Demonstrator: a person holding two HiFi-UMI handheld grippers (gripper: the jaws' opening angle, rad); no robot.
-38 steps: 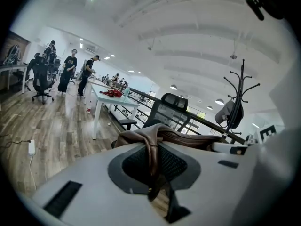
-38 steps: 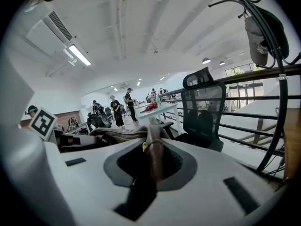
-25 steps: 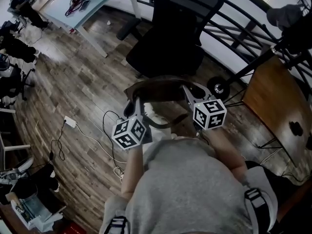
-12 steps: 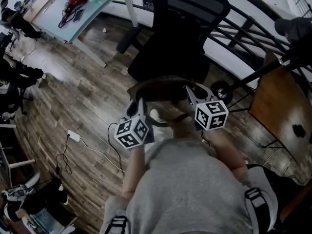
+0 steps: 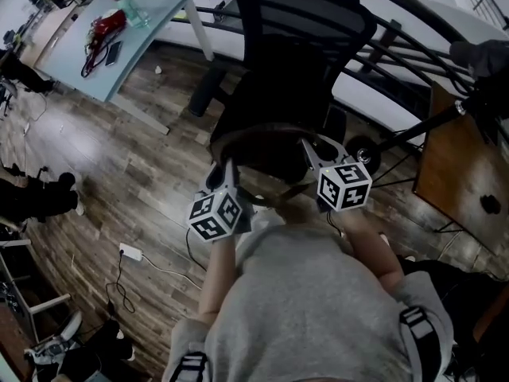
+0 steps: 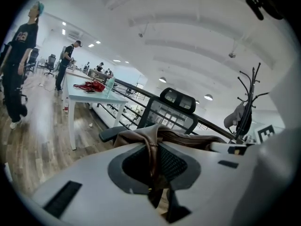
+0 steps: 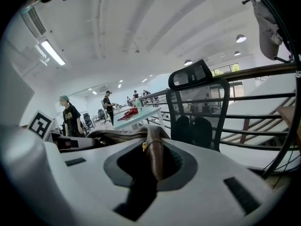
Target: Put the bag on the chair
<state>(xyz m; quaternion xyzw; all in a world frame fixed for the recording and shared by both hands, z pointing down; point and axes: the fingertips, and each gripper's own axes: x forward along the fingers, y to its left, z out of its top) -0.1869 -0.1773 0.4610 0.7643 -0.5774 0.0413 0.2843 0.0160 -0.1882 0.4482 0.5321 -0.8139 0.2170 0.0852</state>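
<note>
Your left gripper (image 5: pixel 223 173) and right gripper (image 5: pixel 308 154) each pinch the bag (image 5: pixel 266 136) by a strap; lower it level onto the chair (image 5: pixel 274 94), seemingly just ahead.

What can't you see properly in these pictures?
- Head view: the bag's lower part is hidden behind the left tool, the right tool and the person's grey shirt.
- Head view: the chair seat is partly covered by the bag.
- Every view: the red thing on the pale table is too small to name.
</note>
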